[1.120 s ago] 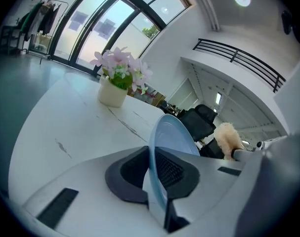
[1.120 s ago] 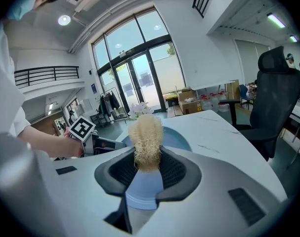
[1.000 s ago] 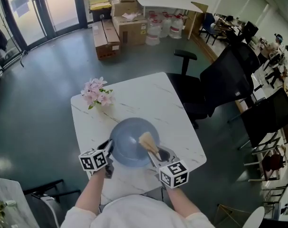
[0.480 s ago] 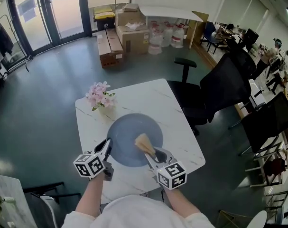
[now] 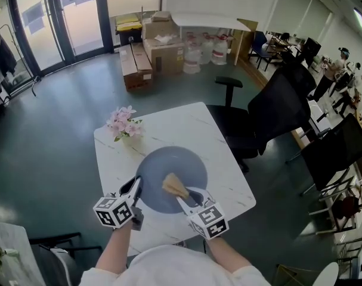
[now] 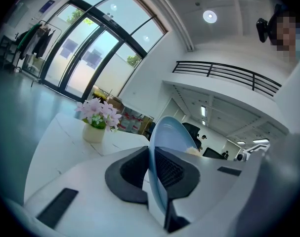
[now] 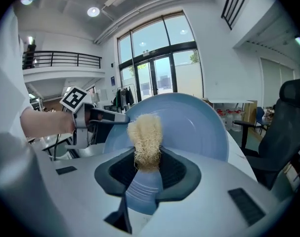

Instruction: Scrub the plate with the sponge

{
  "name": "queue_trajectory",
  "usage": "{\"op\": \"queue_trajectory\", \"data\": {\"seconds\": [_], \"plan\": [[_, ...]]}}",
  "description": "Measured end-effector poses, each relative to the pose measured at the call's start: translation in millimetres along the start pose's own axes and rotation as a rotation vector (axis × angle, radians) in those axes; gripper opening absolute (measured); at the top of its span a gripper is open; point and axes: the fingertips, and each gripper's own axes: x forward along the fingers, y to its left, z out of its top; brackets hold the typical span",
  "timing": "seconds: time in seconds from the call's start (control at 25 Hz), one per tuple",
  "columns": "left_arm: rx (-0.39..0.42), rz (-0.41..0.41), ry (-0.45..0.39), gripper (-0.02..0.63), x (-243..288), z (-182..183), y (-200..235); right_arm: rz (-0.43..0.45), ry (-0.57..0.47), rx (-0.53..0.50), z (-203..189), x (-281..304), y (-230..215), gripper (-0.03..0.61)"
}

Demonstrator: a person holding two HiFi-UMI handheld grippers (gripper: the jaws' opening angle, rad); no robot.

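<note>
Head view, bottom of the frame: left gripper (image 5: 135, 187) is pinching the plate (image 5: 169, 162) by its lower-left rim, I'd guess to stop it sliding around. Right gripper (image 5: 182, 196) is clamping the sponge (image 5: 173, 185), which is touching the plate's lower middle, so scrubbing looks underway. Plate is sitting mid-table (image 5: 192, 121); can't tell if it's flat or tipped. Bare top is showing all round, tightest at the near edge. Further up, flowers (image 5: 124, 123) are standing upper left, apart from the plate. Chair (image 5: 270, 109) is sitting off to the right, clear.
</note>
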Motion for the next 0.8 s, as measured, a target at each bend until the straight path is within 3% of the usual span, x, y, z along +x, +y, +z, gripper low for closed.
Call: {"op": "queue_trajectory", "data": {"seconds": [0.32,0.64,0.8], "plan": [[0.125,0.002,0.048,0.044,0,-12,-16,0.028,0.087,-0.086,3,16,-3,0.117],[0.063,0.013,0.015,0.044,1,-4,-7,-0.071,0.106,-0.029,-2,0,-44,0.117],[0.039,0.023,-0.012,0.044,3,6,0,-0.064,0.148,-0.006,-21,-6,-41,0.117]]}}
